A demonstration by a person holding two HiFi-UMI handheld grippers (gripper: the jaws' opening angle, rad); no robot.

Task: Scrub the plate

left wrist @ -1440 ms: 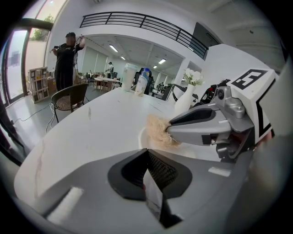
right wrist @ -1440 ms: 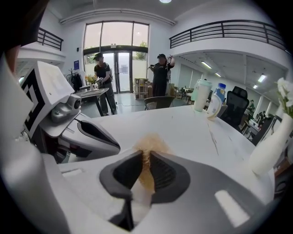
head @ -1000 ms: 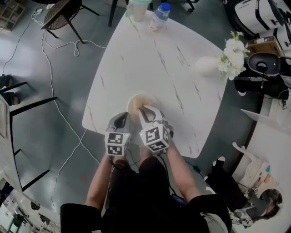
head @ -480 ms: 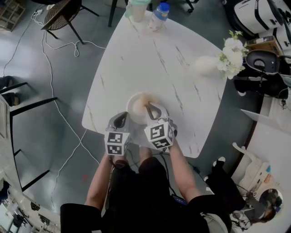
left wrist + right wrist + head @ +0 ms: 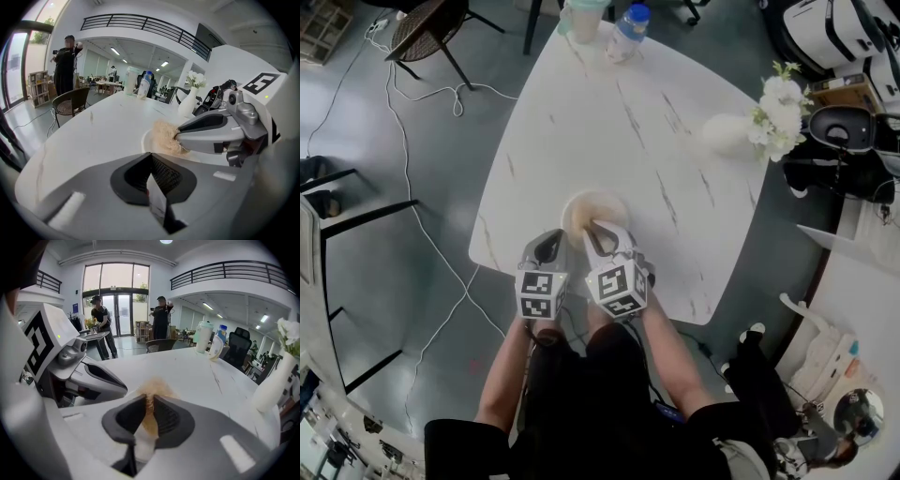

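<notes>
**A:** Looking down at the counter (image 5: 609, 131), where is the plate (image 5: 579, 202)?

**B:** Near the counter's front edge, right before the person. It is small and round, pale inside. Both grippers meet it from the near side.

**A:** What is the right gripper (image 5: 598, 231) doing?

**B:** Its fingers (image 5: 174, 422) are clamped on a tan, fibrous scrubber (image 5: 151, 397). The tuft sticks out past the tips and lies on the plate, over the near part of its face.

**A:** And the left gripper (image 5: 548, 242)?

**B:** Its fingers (image 5: 133, 176) are pressed together, and I can make out nothing between them. The tip sits just beside the plate's near-left rim; whether it touches the rim I cannot tell. The two grippers lie close, side by side, one marker cube just beside the other.

**A:** Anything else on the counter?

**B:** A white vase (image 5: 724, 135) with white flowers stands near the right edge, well apart from the plate. At the far end a pale cup (image 5: 584, 17) and a bottle (image 5: 631, 30) with a blue cap stand next to each other.
</notes>
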